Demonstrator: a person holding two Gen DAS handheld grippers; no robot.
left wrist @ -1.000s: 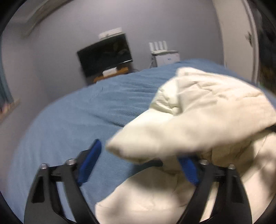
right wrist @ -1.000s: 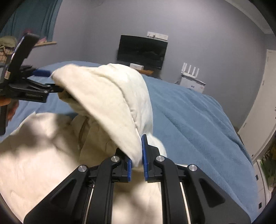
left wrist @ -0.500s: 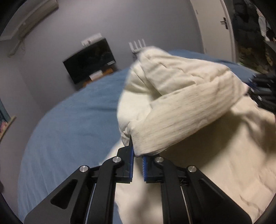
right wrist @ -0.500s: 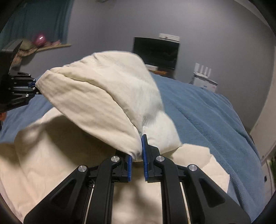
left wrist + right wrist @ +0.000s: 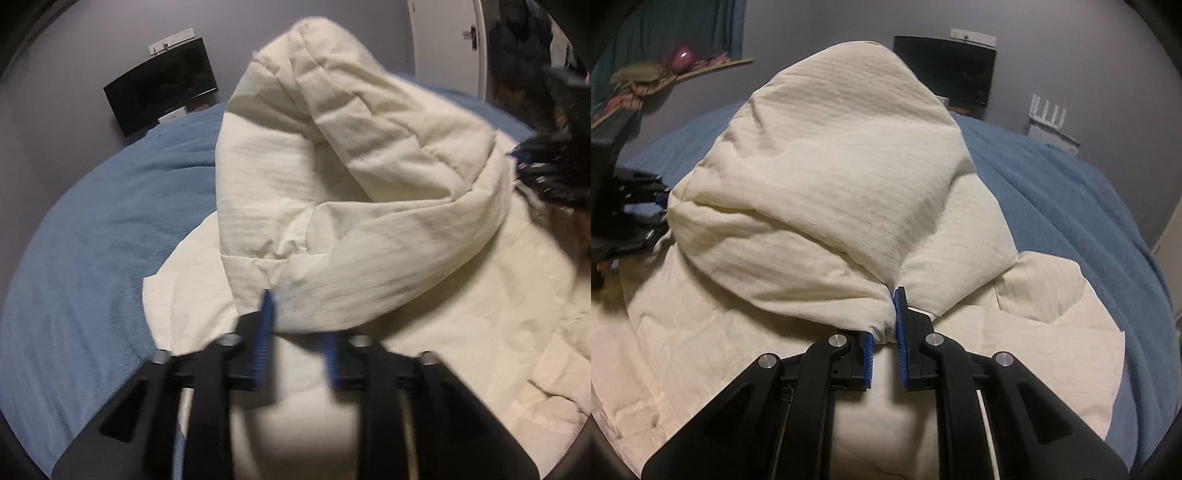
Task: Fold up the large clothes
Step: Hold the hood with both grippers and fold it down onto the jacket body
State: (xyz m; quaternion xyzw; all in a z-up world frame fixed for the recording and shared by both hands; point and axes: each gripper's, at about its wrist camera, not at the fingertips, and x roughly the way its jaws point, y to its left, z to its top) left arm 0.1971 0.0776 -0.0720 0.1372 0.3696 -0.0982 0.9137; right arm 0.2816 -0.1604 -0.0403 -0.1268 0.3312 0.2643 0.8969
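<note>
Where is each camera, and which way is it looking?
Left wrist: on the left gripper, looking along its fingers at the cream garment on the blue bed; the right gripper shows far right.
Right wrist: on the right gripper, facing the same garment; the left gripper shows far left.
Both share the garment, the bed and the dark screen.

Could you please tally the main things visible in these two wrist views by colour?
Cream: 1, the padded garment
Blue: 1, the bed cover
Black: 3, the left gripper, the right gripper and the screen
White: 1, the router
Total: 6
</note>
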